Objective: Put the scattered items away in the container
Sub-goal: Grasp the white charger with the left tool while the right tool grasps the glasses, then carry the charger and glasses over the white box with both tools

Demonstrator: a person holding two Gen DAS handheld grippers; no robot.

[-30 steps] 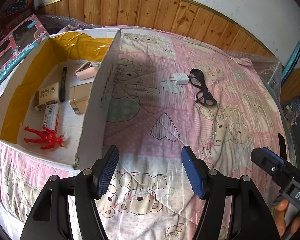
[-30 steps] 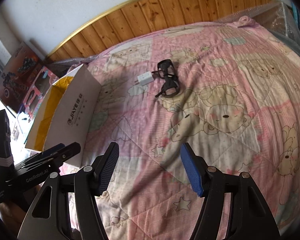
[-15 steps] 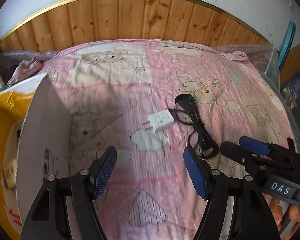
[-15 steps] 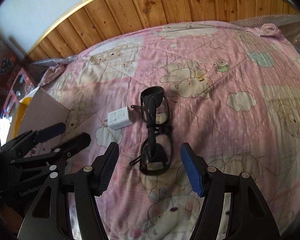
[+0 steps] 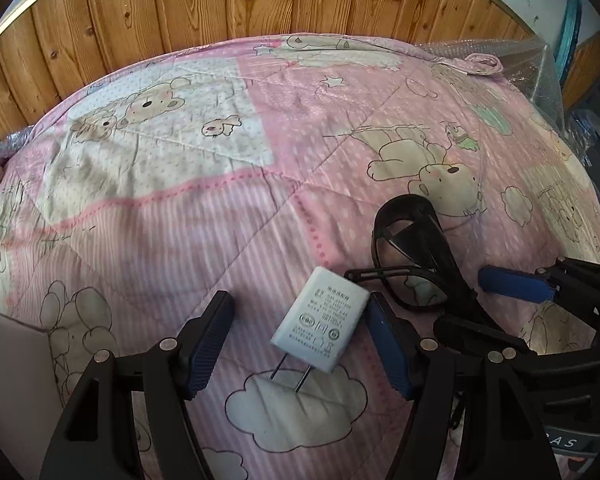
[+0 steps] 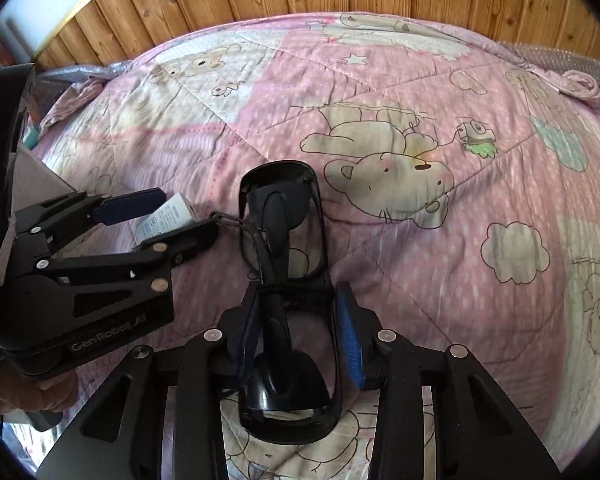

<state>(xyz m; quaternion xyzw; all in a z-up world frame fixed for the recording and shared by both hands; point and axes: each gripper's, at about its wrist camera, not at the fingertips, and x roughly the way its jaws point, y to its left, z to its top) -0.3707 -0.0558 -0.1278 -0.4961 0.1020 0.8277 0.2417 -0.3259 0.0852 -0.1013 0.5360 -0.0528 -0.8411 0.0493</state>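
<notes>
Your left gripper (image 5: pixel 300 344) is low over the pink quilt (image 5: pixel 260 184), fingers wide apart, with the white charger (image 5: pixel 322 326) lying flat between them. It holds nothing. Your right gripper (image 6: pixel 296 332) is low too, close beside the left one. Its fingers sit on both sides of the black glasses (image 6: pixel 284 248), half open, not squeezing them.

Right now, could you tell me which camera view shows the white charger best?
The left wrist view: the white charger lies label-up between the left gripper fingers, both prongs visible. The right wrist view shows only a corner of it behind that gripper's fingers.
</notes>
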